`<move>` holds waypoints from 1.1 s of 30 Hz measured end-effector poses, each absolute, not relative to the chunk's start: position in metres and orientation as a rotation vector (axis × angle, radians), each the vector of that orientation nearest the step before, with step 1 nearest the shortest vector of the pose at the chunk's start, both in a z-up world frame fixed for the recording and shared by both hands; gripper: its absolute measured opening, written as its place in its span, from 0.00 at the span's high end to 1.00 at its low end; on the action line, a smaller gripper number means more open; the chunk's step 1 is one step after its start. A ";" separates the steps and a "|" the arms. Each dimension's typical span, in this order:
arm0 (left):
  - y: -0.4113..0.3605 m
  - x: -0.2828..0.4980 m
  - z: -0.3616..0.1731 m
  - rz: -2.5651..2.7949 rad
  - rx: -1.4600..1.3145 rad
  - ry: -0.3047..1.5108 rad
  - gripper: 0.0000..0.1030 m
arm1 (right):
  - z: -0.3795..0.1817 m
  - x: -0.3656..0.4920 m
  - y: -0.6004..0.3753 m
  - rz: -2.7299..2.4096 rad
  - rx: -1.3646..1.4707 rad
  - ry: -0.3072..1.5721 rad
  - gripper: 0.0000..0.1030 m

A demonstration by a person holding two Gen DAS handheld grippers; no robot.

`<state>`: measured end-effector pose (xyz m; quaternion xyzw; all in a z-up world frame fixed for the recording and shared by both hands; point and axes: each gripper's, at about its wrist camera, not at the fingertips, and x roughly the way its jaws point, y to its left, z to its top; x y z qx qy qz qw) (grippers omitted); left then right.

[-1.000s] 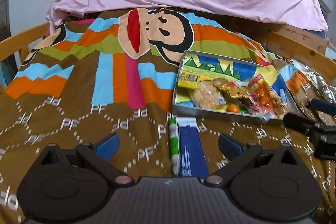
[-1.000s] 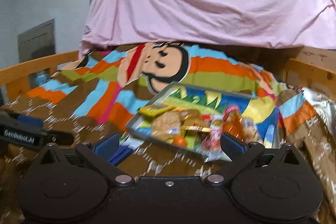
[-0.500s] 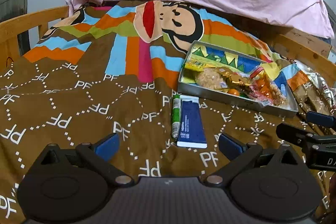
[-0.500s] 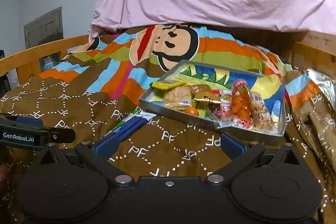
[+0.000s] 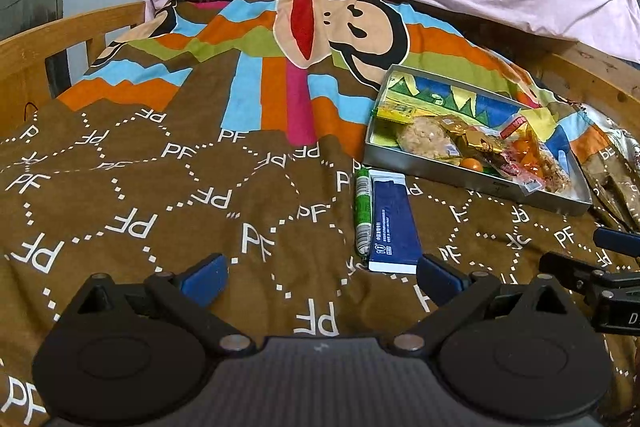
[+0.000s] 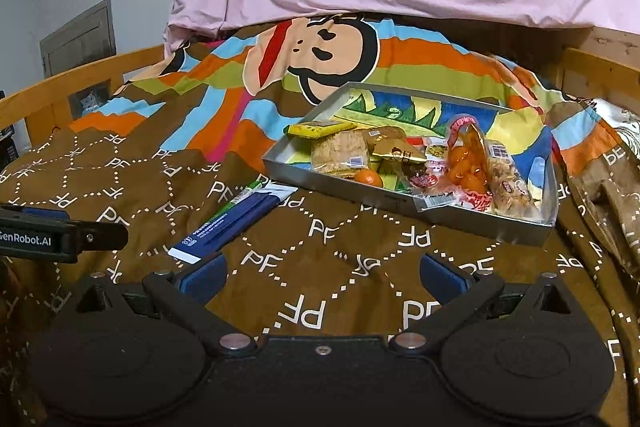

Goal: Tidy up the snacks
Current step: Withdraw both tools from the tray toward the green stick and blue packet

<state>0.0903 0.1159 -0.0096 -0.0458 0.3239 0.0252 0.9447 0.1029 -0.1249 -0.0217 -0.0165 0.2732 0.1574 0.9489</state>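
Both claws, left gripper and right gripper, gape wide, empty. At one o'clock of the left, a flat dark-blue carton beside a green tube: probably light, stiff; pinch its long edges.

Black left gripper, blue fingers, silver screws, possibly ribbed housing

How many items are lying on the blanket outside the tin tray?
2: a blue flat pack and a green-wrapped stick side by side just before the tray's near-left corner. Others may be hidden.
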 end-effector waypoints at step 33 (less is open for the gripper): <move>0.129 0.101 0.000 0.009 -0.006 0.643 0.01 | -0.033 0.119 -0.100 0.307 -0.133 0.588 0.01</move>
